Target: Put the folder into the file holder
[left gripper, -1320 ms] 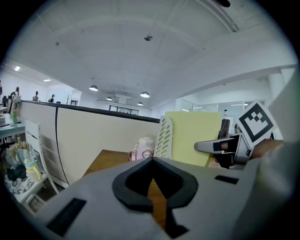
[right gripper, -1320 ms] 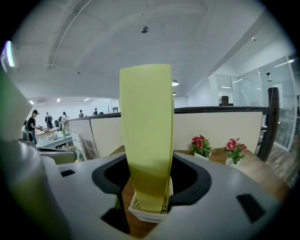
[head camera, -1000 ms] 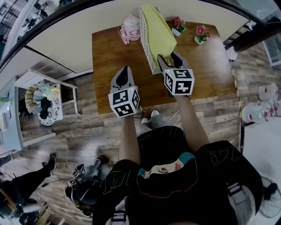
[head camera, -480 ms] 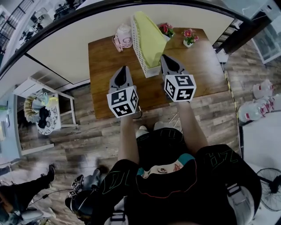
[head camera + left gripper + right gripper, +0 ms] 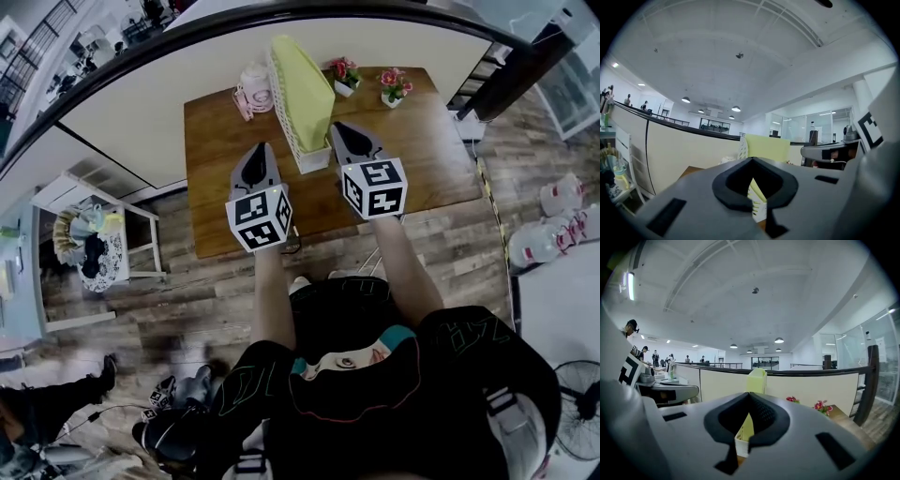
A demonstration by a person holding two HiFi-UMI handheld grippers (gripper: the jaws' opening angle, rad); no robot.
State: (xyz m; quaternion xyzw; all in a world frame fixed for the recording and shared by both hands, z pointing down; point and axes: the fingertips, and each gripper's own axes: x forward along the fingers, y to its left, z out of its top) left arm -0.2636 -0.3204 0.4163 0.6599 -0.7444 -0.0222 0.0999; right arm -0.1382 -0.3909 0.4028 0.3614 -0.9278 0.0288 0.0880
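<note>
Left gripper (image 5: 262,152) and right gripper (image 5: 341,131) closed, empty; file holder (image 5: 742,446) half-hidden behind their jaws.

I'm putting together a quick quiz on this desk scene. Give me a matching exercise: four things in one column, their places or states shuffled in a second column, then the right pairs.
Things:
1. folder
2. flower pots
3. pink container
4. right gripper

Places or states:
A. shut, holding nothing
B. on the table, left of the file holder
C. standing in the file holder
D. on the table, right of the file holder

Pairs: 1-C; 2-D; 3-B; 4-A
</note>
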